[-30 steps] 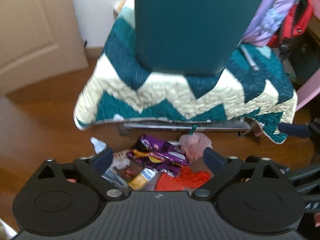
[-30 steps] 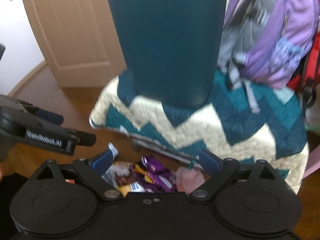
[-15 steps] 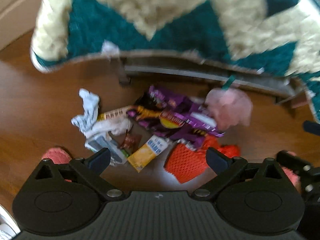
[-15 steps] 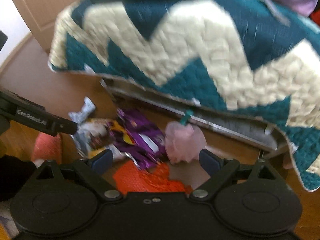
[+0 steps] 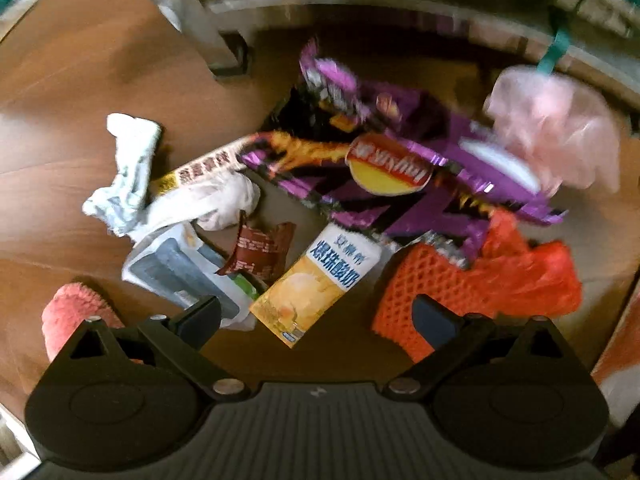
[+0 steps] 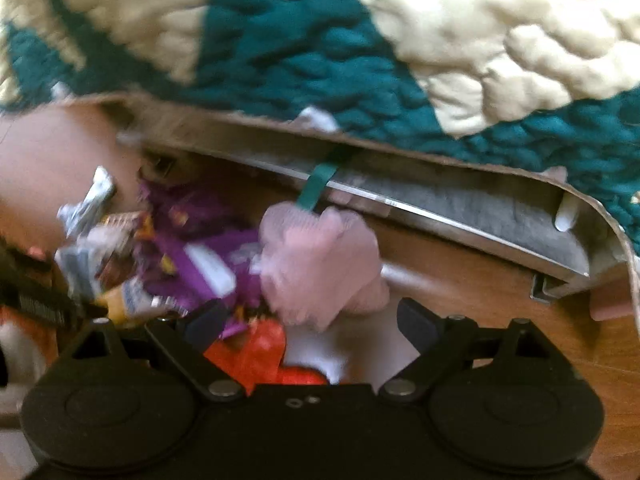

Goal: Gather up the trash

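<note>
Trash lies heaped on the wooden floor (image 5: 68,80) just in front of the bed frame's edge (image 6: 460,216), under the hanging teal-and-cream quilt (image 6: 304,52). We note a purple snack bag (image 5: 400,160), yellow drink carton (image 5: 320,280), orange mesh net (image 5: 408,284), red plastic bag (image 5: 532,276), crumpled white wrapper (image 5: 124,172), brown sachet (image 5: 260,248) and pink plastic bag (image 6: 320,264). Left gripper (image 5: 316,316) hangs above carton and net, jaws spread, holding nothing. Right gripper (image 6: 312,320) hangs over the pink bag, jaws likewise apart and empty.
</note>
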Action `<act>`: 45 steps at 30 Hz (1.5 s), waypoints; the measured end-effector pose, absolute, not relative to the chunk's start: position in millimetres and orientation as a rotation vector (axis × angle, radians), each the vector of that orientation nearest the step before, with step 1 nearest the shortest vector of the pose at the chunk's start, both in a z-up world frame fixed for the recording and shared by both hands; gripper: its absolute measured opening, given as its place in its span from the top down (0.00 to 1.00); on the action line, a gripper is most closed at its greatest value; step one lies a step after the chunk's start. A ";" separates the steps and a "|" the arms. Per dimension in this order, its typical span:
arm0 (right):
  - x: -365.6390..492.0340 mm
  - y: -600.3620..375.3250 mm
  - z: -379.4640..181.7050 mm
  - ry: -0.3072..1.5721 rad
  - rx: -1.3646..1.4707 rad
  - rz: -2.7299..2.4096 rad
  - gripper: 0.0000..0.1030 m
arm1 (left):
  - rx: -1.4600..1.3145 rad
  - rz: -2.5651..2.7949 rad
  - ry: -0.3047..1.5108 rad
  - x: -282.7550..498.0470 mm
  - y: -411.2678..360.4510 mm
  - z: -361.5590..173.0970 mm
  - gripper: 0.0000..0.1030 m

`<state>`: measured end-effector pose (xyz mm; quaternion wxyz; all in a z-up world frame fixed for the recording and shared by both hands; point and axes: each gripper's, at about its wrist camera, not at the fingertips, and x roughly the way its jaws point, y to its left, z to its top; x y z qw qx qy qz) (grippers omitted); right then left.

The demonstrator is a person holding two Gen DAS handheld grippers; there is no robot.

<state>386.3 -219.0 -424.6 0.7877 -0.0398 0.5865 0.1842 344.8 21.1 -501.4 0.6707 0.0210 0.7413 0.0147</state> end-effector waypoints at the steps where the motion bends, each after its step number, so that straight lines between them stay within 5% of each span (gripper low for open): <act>1: 392.6 -218.7 -429.0 1.261 -0.077 0.394 0.10 | 0.069 0.023 1.675 344.0 20.1 -507.8 0.01; 15: 431.9 -203.1 -500.7 1.343 -0.022 0.362 0.11 | 0.199 -0.096 1.739 331.6 7.6 -573.7 0.02; 18: 434.0 -200.6 -510.2 1.368 -0.009 0.337 0.13 | 0.164 -0.090 1.769 332.4 9.5 -582.5 0.10; 24: 434.6 -206.5 -519.4 1.406 0.061 0.275 0.39 | 0.142 -0.029 1.795 334.3 14.9 -589.5 0.55; 31: 416.6 -219.4 -500.8 1.405 0.043 0.239 0.86 | 0.078 -0.009 1.807 336.4 22.6 -578.6 0.58; 45: 353.4 -242.2 -418.3 1.425 0.096 0.155 0.95 | -0.131 0.137 1.822 324.8 20.8 -498.2 0.59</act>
